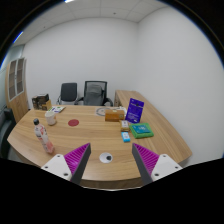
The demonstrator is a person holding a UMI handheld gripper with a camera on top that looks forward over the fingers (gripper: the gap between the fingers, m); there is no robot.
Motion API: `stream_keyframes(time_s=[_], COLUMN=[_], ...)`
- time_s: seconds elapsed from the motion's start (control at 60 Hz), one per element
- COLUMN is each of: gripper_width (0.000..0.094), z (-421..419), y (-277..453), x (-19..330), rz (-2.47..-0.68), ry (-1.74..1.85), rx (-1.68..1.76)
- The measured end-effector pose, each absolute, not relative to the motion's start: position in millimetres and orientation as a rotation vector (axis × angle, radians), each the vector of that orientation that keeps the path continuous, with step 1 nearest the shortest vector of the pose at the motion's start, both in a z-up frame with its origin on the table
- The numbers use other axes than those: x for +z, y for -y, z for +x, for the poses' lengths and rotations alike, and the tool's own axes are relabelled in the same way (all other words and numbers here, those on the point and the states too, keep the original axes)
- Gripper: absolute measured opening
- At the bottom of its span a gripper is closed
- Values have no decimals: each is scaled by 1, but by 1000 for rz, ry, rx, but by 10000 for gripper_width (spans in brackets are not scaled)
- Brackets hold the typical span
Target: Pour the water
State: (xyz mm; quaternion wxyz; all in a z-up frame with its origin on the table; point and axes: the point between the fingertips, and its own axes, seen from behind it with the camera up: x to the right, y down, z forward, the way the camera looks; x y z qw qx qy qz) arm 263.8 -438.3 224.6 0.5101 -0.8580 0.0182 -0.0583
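Observation:
A clear bottle (43,137) with a pink label and a red cap stands on the wooden table (95,135), to the left of my left finger. A pale cup (51,117) stands further back on the left. My gripper (107,159) is open and empty, high above the near table edge. Its magenta pads (77,156) are wide apart. A small white disc with a dark centre (106,157) lies on the table between the fingers.
A red coaster (73,122) lies mid-table. A teal box (141,129), a small blue-and-white item (126,136), a purple sign (135,110) and a brown box (114,114) are on the right. Two grey chairs (82,94) stand behind the table. A cabinet (17,88) is at the left.

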Motion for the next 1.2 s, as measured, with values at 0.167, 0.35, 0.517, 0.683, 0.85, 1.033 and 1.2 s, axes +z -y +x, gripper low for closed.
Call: stream_keyframes(time_s=[0.167,0.35,0.517,0.683,0.85,1.033,1.2], gripper_width=[855,854,854,860,854,855,665], z=[249,200,119,25,-54,-74,-74], y=[439,451,458,437,384,316,280], x=[199,149,103,78,71,62,52], rz=[-2106,-2184,-2248,-2234,-2169,-2084,-2035], ry=[-20,27,62,75,34,-16,-29], rx=[-144,-124,-79,-49,-19,-56,-70])
